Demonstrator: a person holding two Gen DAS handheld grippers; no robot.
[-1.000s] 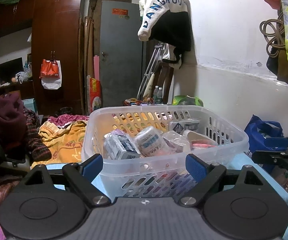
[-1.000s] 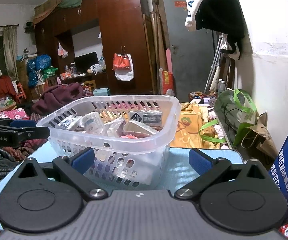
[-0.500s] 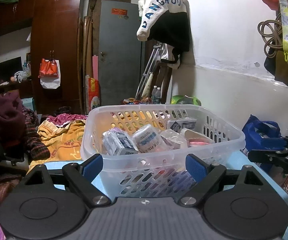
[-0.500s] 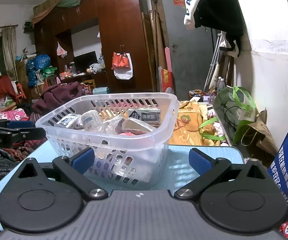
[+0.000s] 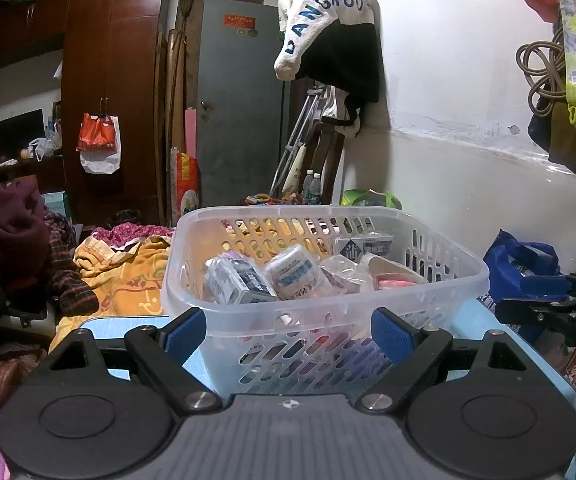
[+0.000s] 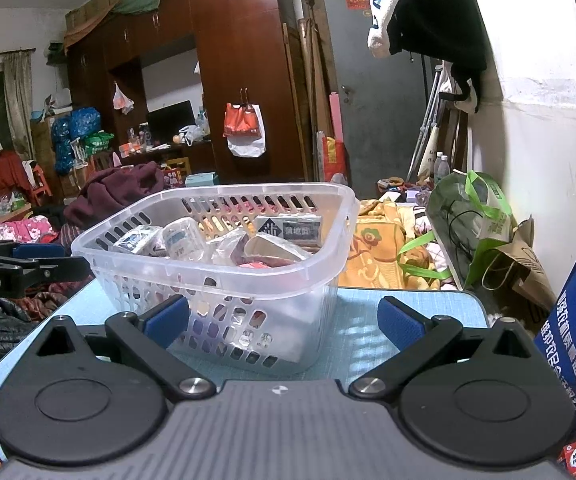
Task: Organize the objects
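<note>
Sitting on pale blue tabletop (image 5: pixel 119 322) — basket (image 5: pixel 328 216) dead ahead of left gripper (image 5: pixel 288 330), jaws gaping, empty. Lying left of centre before right gripper (image 6: pixel 281 322) — likewise spread, gripping nothing; left looking nearer.

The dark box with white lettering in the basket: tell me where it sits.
The dark box leans against the far wall of the clear basket in the right wrist view, behind the wrapped packets.
</note>
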